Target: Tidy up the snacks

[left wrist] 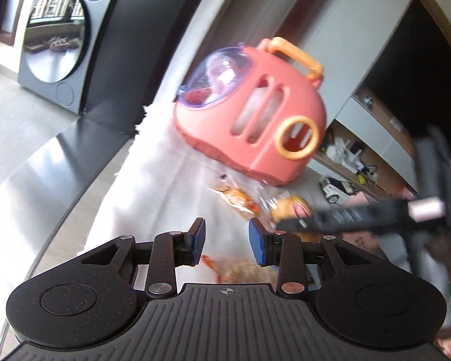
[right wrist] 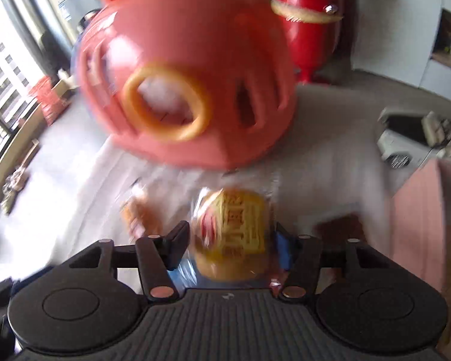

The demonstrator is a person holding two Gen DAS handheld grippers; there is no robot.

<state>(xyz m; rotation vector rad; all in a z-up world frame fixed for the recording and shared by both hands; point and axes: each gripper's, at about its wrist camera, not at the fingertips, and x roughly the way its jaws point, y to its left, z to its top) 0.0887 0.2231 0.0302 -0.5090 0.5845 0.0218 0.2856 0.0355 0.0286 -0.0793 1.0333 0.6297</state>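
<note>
Snacks before the pink carrier — one pastry between the right jaws

The right gripper (right wrist: 230, 240) has a wrapped yellow pastry (right wrist: 234, 231) between its jaws, though blur hides whether the pads press it; the left gripper (left wrist: 227, 242) stands part open with nothing between its jaws, over the white cloth (left wrist: 153, 180) — an orange snack packet (left wrist: 237, 198) lies near the pink carrier (left wrist: 255, 114).

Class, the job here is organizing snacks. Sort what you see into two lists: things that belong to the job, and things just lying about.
Belongs to the job:
yellow snack packet
orange snack packet
pink carrier case, probably the container for the snacks

Just lying about:
red toy figure
white toy car
washing machine
</note>
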